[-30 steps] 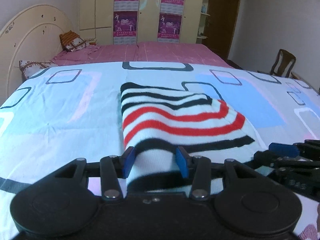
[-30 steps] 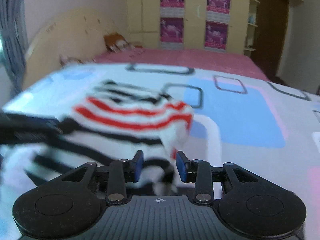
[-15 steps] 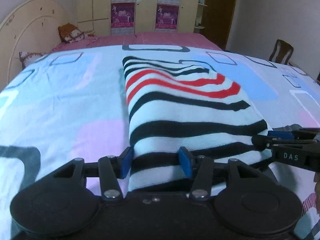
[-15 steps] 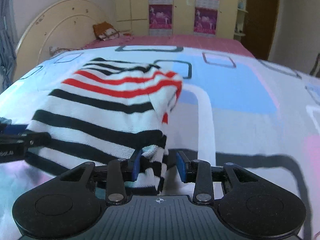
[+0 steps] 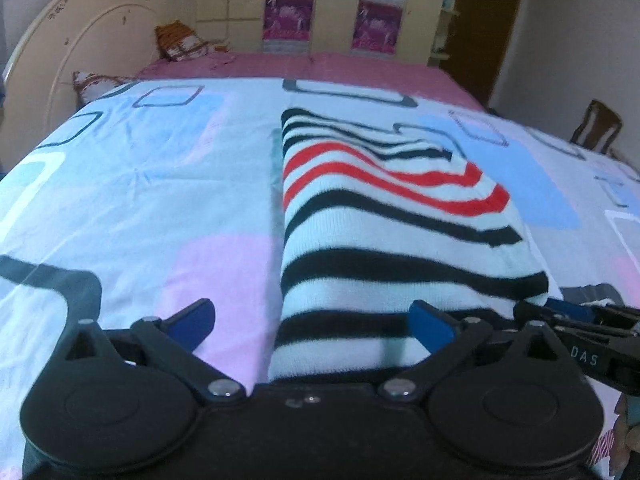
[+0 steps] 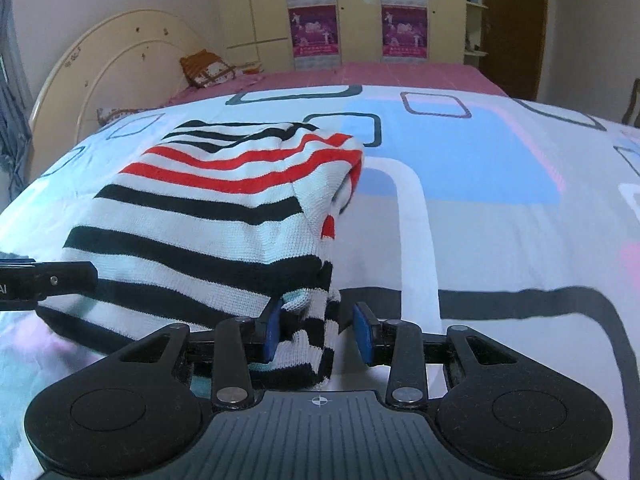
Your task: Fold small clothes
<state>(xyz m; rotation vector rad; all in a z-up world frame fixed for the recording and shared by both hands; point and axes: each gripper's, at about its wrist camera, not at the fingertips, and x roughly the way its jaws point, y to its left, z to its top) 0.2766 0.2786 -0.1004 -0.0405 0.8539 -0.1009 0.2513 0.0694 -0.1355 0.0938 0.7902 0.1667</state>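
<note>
A white knitted sweater with black and red stripes (image 5: 384, 216) lies folded on the patterned bedsheet (image 5: 140, 184). My left gripper (image 5: 312, 322) is open wide, its blue pads either side of the sweater's near left edge, not pinching it. In the right wrist view the sweater (image 6: 208, 216) fills the left half. My right gripper (image 6: 318, 332) stands partly open around the sweater's near right corner, with a gap at the right pad. The right gripper's fingers (image 5: 576, 316) show at the right edge of the left wrist view.
A cream headboard (image 5: 80, 40) and pillows (image 5: 180, 42) lie at the far left. A pink sheet (image 5: 320, 64) covers the far end of the bed. Wardrobes with posters (image 6: 316, 28) line the back wall. A wooden chair (image 5: 598, 126) stands at the right.
The sweater's lifted near edge came down flat on the bed. My left gripper opened wide and let go of it. My right gripper opened somewhat too.
</note>
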